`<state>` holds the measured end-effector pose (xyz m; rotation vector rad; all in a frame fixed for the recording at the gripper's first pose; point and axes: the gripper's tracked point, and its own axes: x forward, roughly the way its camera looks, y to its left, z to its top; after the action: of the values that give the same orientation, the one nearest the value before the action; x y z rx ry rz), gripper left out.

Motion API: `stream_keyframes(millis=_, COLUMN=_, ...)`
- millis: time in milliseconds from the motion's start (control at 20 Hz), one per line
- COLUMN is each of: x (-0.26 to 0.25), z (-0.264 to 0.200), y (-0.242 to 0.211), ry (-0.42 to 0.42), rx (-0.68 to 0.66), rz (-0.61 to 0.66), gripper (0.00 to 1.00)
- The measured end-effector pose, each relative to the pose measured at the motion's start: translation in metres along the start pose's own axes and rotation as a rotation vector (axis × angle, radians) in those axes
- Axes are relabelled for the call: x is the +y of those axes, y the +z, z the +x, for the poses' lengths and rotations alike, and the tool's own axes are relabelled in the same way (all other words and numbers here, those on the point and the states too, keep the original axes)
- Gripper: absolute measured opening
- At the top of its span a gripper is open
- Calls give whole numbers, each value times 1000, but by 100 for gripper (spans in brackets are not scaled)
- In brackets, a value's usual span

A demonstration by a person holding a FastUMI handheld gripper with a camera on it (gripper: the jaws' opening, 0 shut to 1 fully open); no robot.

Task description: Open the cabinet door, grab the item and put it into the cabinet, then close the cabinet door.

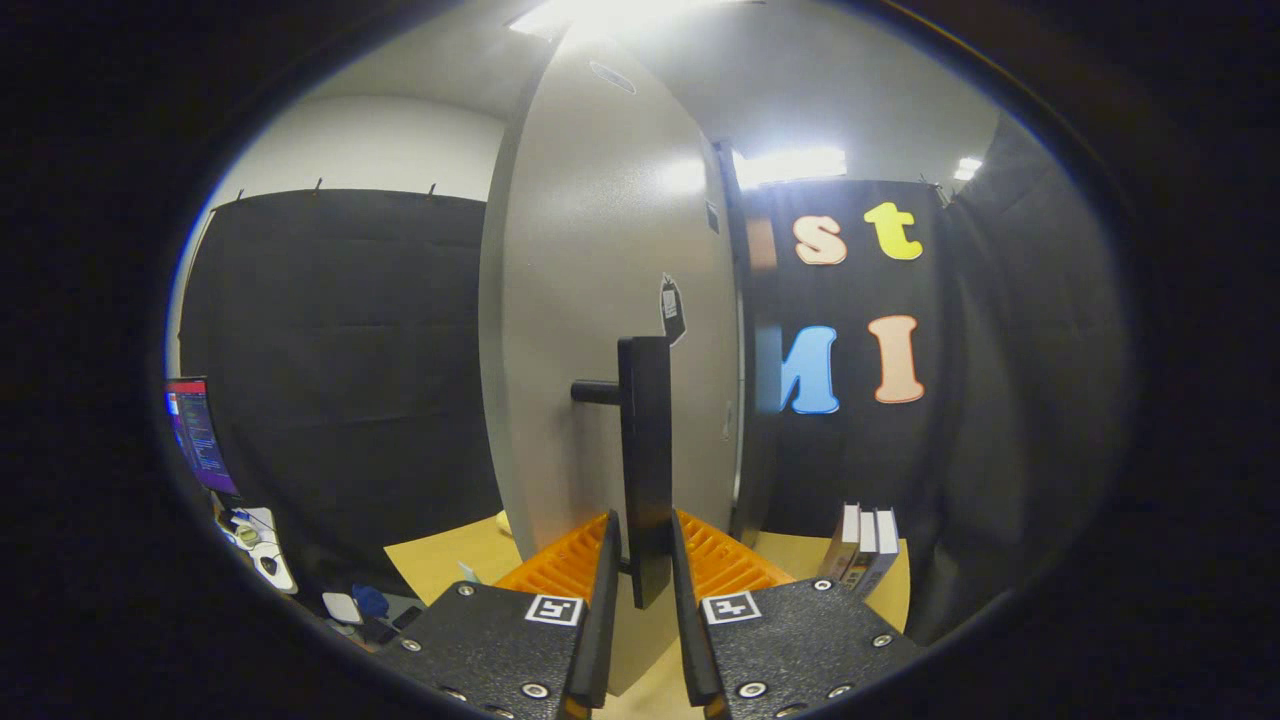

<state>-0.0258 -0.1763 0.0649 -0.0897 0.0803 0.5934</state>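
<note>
Cabinet door [610, 330] top out of frame.

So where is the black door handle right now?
In the gripper view, the black handle stands upright on the grey cabinet door, right between the tool's two fingers, which close around its lower end.

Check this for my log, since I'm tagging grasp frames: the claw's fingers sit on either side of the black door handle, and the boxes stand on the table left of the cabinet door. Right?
Not quite. In the gripper view the boxes stand right of the cabinet door, not left. The claw does have a finger on either side of the black door handle, and the boxes do stand on the table.
</note>
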Motion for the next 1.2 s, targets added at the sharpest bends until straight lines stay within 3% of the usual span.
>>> stream_keyframes(millis=100, x=8, z=-2, y=-2, ry=25, rx=-1, rz=41, gripper=28)
stream_keyframes(millis=250, x=11, z=-7, y=-5, ry=4, rx=-4, rz=-24, gripper=33)
stream_keyframes(millis=300, x=8, z=-6, y=-4, ry=-14, rx=-26, rz=-52, gripper=44)
stream_keyframes(millis=450, x=-8, z=-10, y=-6, ry=-93, rx=-28, rz=-93, gripper=59)
stream_keyframes(millis=500, x=-11, z=-11, y=-7, ry=-109, rx=-28, rz=-75, gripper=74)
stream_keyframes(millis=600, x=-14, z=-16, y=0, ry=-140, rx=-58, rz=-7, gripper=83)
stream_keyframes(millis=850, x=-23, z=-32, y=9, ry=-198, rx=-77, rz=150, gripper=91)
stream_keyframes(millis=1050, x=-16, z=-60, y=45, ry=-244, rx=-190, rz=73, gripper=93)
stream_keyframes(millis=1200, x=10, z=-65, y=53, ry=-216, rx=-187, rz=26, gripper=95)
